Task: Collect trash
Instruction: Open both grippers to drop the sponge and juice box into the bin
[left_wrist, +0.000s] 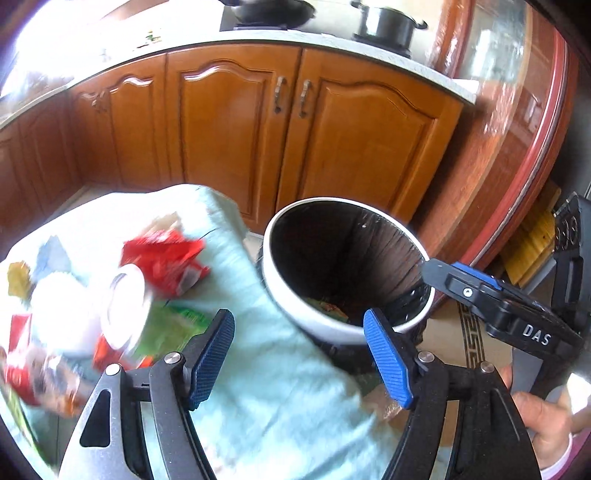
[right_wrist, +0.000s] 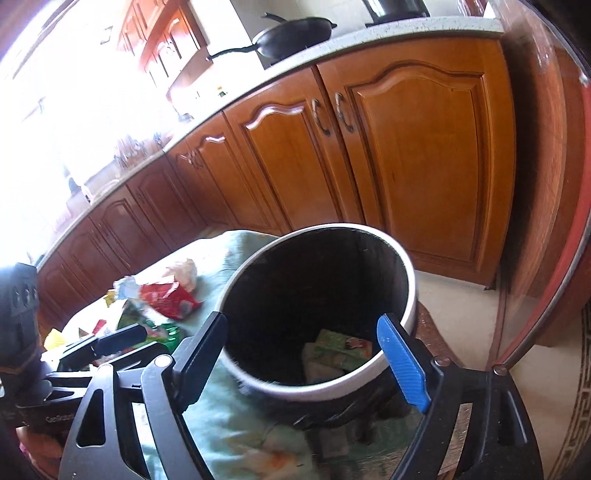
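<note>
A white-rimmed trash bin with a black liner stands beside a table under a pale green cloth; it also shows in the right wrist view, with green packaging at its bottom. Trash lies on the cloth: a red wrapper, a white cup or lid, a green wrapper, blurred. My left gripper is open and empty over the cloth, next to the bin. My right gripper is open and empty over the bin's near rim.
Wooden kitchen cabinets run behind the table and bin, with a pot and a pan on the counter. A wooden door edge stands at the right. Patterned rug on the floor.
</note>
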